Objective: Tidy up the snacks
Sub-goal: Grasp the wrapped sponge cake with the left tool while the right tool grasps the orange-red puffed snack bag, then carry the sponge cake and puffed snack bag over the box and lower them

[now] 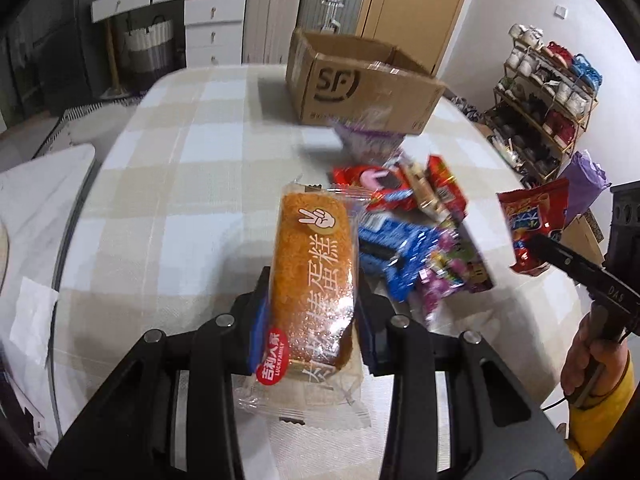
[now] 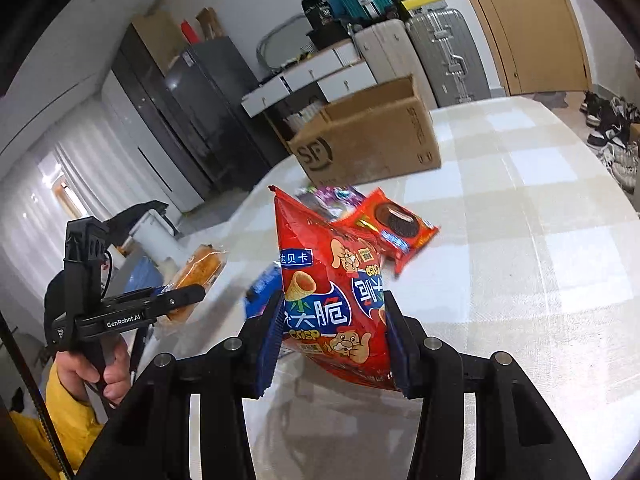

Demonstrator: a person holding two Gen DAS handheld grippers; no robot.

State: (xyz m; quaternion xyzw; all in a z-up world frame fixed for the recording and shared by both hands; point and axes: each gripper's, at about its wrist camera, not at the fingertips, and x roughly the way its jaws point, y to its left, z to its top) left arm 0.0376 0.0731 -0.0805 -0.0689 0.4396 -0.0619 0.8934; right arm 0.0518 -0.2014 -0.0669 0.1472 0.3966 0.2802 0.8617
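Left gripper (image 1: 312, 300) clamped on wrapped orange cake (image 1: 312, 264), held above checked table (image 1: 168, 184). Beyond, open cardboard box (image 1: 360, 80); inside hidden by its walls. Right of cake, heaped snack packets (image 1: 416, 236), blurred, some half buried. Right gripper (image 2: 332, 332) pinching red crisp bag (image 2: 336, 292), lifted off table; bag's lower edge hidden behind pads.
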